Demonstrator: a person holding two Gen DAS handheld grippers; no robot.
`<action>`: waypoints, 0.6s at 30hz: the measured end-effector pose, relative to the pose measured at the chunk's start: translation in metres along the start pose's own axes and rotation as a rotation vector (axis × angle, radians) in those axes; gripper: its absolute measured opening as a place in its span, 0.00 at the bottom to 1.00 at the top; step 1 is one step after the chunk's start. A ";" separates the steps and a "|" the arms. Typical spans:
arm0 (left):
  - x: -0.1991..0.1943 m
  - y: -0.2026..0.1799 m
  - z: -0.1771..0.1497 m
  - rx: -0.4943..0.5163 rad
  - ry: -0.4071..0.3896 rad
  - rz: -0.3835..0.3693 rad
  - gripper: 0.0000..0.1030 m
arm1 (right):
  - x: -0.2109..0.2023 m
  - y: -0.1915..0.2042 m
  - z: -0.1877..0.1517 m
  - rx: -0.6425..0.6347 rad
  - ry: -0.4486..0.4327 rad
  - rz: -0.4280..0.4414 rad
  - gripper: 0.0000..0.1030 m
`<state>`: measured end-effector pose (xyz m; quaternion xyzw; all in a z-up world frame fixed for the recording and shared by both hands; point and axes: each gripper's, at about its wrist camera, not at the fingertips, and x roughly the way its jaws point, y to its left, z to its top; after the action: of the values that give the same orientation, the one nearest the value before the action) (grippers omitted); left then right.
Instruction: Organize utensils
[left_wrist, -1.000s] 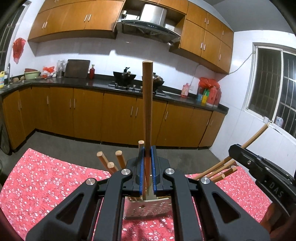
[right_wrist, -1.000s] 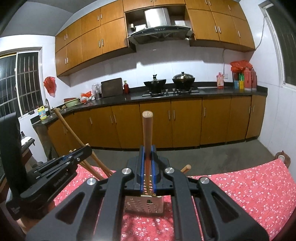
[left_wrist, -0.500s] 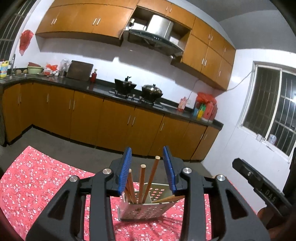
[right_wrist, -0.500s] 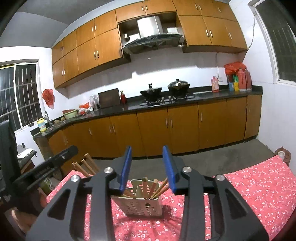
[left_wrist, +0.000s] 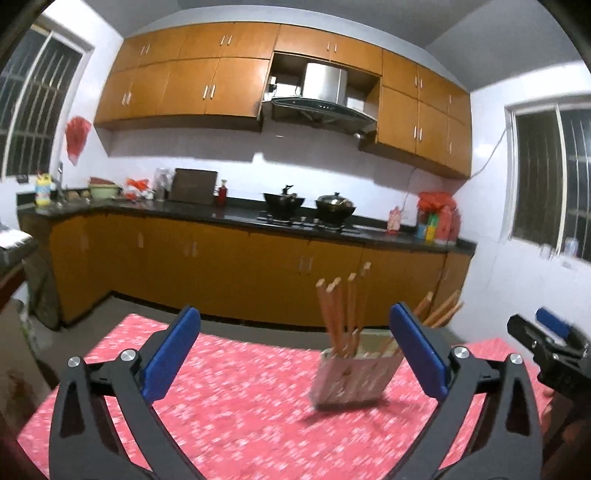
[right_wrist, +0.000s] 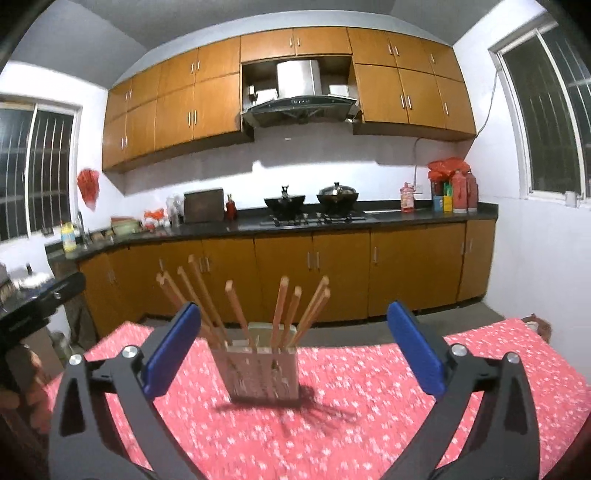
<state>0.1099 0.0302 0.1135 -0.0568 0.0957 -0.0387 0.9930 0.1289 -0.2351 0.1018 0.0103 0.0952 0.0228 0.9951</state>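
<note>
A pale perforated utensil holder stands on the red floral tablecloth with several wooden sticks upright in it. My left gripper is back from it, jaws opening wide, nothing between the pads. The holder sits ahead and to the right of it. In the right wrist view the holder and its fanned sticks stand just beyond my right gripper, whose jaws are also opening and grip nothing. Each gripper shows at the edge of the other's view: right gripper, left gripper.
The table's far edge drops to a grey floor. Beyond run brown base cabinets under a black counter with two pans, bottles and a sink. Barred windows flank the room.
Both grippers were shut on upright wooden sticks over the holder. They have let go, opened wide and drawn back, and the sticks now stand in the holder.
</note>
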 end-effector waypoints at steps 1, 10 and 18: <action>-0.005 0.000 -0.005 0.013 0.002 0.012 0.98 | -0.003 0.004 -0.005 -0.015 0.009 -0.008 0.96; -0.031 0.015 -0.059 -0.011 0.089 0.073 0.98 | -0.030 0.024 -0.055 -0.061 0.064 -0.041 0.96; -0.043 0.009 -0.089 0.043 0.110 0.089 0.98 | -0.034 0.023 -0.088 -0.052 0.124 -0.053 0.96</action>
<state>0.0512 0.0332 0.0337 -0.0288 0.1516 0.0006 0.9880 0.0783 -0.2128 0.0227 -0.0196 0.1561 -0.0007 0.9875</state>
